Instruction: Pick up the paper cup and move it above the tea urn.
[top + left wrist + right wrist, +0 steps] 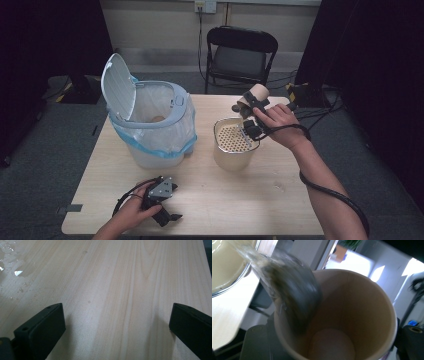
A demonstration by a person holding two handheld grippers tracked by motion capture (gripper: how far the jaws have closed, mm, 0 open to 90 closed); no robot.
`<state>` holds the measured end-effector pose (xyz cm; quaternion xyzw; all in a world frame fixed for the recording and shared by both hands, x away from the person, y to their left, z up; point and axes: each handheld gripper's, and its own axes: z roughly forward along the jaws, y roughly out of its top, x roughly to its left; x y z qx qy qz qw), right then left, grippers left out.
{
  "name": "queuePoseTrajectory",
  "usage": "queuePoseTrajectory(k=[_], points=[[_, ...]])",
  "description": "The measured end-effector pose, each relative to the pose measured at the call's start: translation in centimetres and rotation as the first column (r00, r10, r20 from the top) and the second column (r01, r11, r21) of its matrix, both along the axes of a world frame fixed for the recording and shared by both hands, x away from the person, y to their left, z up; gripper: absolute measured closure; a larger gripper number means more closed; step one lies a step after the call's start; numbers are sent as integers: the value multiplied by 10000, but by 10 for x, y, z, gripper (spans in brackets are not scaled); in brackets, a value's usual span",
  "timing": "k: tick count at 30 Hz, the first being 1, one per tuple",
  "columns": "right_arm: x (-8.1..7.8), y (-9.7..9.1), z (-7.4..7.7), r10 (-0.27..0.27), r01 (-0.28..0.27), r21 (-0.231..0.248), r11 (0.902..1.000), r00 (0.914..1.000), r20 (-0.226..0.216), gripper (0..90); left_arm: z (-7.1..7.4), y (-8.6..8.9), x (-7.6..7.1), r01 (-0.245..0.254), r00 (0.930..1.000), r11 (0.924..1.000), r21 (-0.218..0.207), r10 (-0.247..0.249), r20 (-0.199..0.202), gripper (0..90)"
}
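My left gripper [117,327], jaws spread wide with nothing between them, low over the pale wooden desk [120,277]; a wet patch [15,272] glistens far left.

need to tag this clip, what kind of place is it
Probably a lab or studio recording room, not a home: a bare wooden table on grey carpet, dark curtains at both sides, and a folding chair against the wall.

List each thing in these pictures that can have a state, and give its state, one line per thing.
Bin lid: flipped up, open.
Bin: lined with a bag.
Paper cup: tipped, pouring liquid out.
Strainer pot: upright, under the cup.
Right gripper: shut on the cup.
Left gripper: open, nothing between its jaws.
Folding chair: unfolded.
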<state>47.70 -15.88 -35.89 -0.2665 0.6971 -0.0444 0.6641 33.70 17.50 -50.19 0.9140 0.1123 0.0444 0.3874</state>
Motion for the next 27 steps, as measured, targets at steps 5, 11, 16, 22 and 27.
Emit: queuePoseTrajectory(k=[5,11,16,22,27], points=[[-7,2,-5,431,-216,-1618,9866,9905,1303,290,0,0,0,3,10000,10000,4,-3,8,0],[-1,-3,7,-575,791,1590,9841,9891,-1358,285,-1,0,0,-61,10000,10000,-45,61,61,0],[10,-14,16,-420,1937,3699,9087,9238,-3805,283,-1,0,0,-57,10000,10000,-43,57,63,0],[22,-28,21,236,3409,5421,7680,8309,-5559,282,-1,0,0,-63,10000,10000,-48,63,66,0],[32,-38,27,1082,4525,6321,6291,7543,-6476,282,-1,0,0,-62,10000,10000,-45,62,63,0]])
